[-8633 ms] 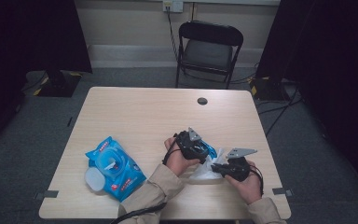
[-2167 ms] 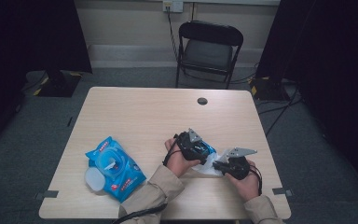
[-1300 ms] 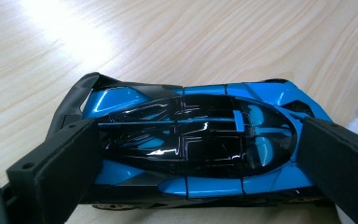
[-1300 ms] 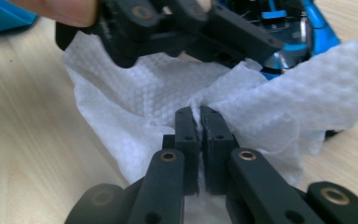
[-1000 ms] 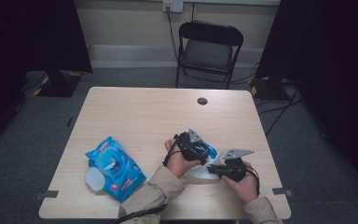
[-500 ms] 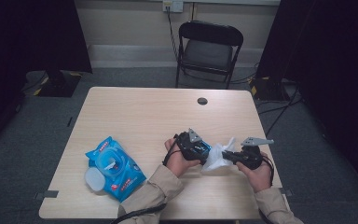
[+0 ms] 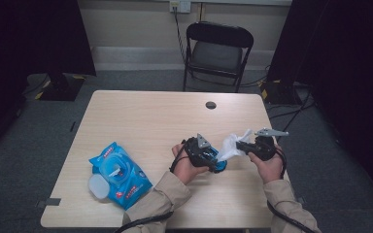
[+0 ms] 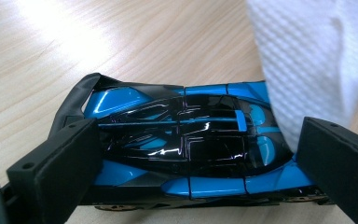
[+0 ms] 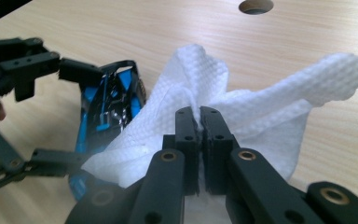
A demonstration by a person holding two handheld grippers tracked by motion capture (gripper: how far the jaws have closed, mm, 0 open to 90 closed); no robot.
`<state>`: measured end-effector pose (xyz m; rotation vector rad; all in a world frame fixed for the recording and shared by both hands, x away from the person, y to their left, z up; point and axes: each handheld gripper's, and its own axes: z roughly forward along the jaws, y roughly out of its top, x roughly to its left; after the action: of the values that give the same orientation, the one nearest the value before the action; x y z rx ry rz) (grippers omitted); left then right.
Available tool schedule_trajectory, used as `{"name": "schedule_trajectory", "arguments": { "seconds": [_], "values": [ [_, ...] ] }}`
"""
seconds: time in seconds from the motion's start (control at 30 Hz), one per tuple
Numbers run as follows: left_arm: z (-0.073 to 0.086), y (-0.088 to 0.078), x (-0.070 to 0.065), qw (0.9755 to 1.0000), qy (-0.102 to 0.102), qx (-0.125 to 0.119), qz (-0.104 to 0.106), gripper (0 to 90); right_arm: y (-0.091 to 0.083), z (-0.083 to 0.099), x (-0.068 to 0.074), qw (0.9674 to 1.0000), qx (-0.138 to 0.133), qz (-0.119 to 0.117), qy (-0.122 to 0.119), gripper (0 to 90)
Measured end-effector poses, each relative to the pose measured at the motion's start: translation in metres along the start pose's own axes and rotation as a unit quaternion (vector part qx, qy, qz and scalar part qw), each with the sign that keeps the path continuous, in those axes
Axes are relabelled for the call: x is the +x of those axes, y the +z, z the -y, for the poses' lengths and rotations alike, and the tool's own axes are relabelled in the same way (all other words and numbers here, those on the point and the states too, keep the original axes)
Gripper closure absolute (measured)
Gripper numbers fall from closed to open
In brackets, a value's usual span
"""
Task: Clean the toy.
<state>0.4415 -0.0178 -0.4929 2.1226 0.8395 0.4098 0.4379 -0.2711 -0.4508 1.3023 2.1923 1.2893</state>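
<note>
Currently the left gripper (image 7: 212, 156) clamps the blue toy car (image 8: 186, 149) on the table (image 7: 145, 121); right gripper (image 9: 199, 114) pinches a white wipe (image 9: 261, 100) beside the car.

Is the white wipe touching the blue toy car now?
Touching. In the left gripper view the white wipe lies over one end of the blue toy car.

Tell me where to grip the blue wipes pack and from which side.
The wipes pack lies flat on the table, left of both grippers. Probably best: come from above and pinch across its narrow width at a crimped end, clear of its round lid.
</note>
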Motion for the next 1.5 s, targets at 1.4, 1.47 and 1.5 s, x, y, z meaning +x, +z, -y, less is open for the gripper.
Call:
{"name": "schedule_trajectory", "arguments": {
  "seconds": [1.4,1.47,1.5],
  "values": [
    [0.003,0.000,-0.001,0.9999,0.002,-0.011,0.006,0.0,0.123,-0.021,0.025,0.9961,0.081,-0.014,-0.032,85.5],
    [0.003,0.000,-0.001,0.9999,0.004,-0.010,0.005,0.0,0.123,-0.021,0.024,0.9958,0.084,-0.019,-0.033,85.6],
    [0.003,0.000,-0.001,0.9999,0.003,-0.011,0.004,0.0,0.123,-0.021,0.023,0.9958,0.083,-0.021,-0.030,85.7]
  ]
}}
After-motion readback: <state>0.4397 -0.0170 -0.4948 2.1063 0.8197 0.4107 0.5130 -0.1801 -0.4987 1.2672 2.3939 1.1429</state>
